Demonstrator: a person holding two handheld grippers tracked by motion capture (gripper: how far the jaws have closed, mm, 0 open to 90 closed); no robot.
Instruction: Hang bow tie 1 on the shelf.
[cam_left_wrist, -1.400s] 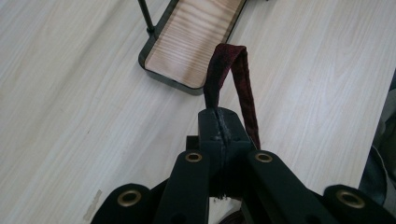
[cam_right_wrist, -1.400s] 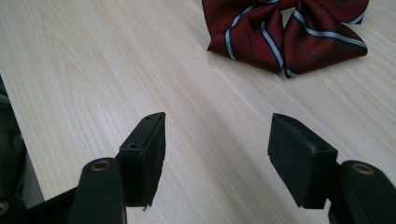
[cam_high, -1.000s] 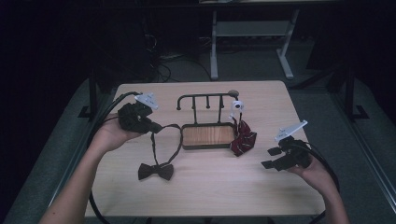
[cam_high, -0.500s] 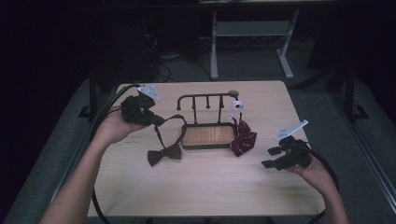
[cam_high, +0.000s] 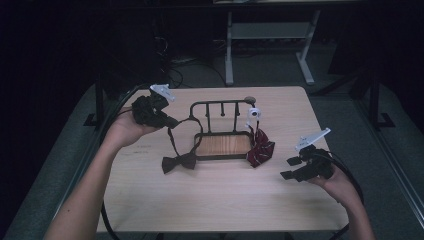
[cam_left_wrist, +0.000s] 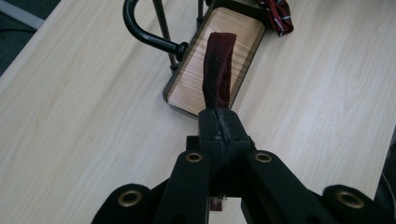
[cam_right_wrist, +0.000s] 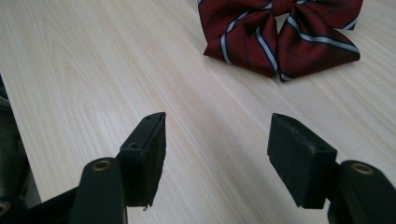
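Dark bow tie (cam_high: 178, 162): woven fabric, knotted bow lying on the table (cam_high: 220, 200) just left of the rack (cam_high: 222, 145); its narrow strap (cam_left_wrist: 218, 70) runs up, clamped in the left gripper (cam_high: 170, 121). Rack: black metal rod frame, wooden base. Striped maroon bow tie (cam_right_wrist: 280, 32) touches the rack's right end. Right gripper (cam_high: 288, 168): jaws apart over bare, pale wood-grain table near the right edge.

Pale matt wood-grain desk (cam_right_wrist: 93, 70); glossy black metal rack (cam_left_wrist: 154, 37) with wooden base; woven cloth strap (cam_left_wrist: 218, 70); satiny striped bow tie (cam_right_wrist: 280, 32).
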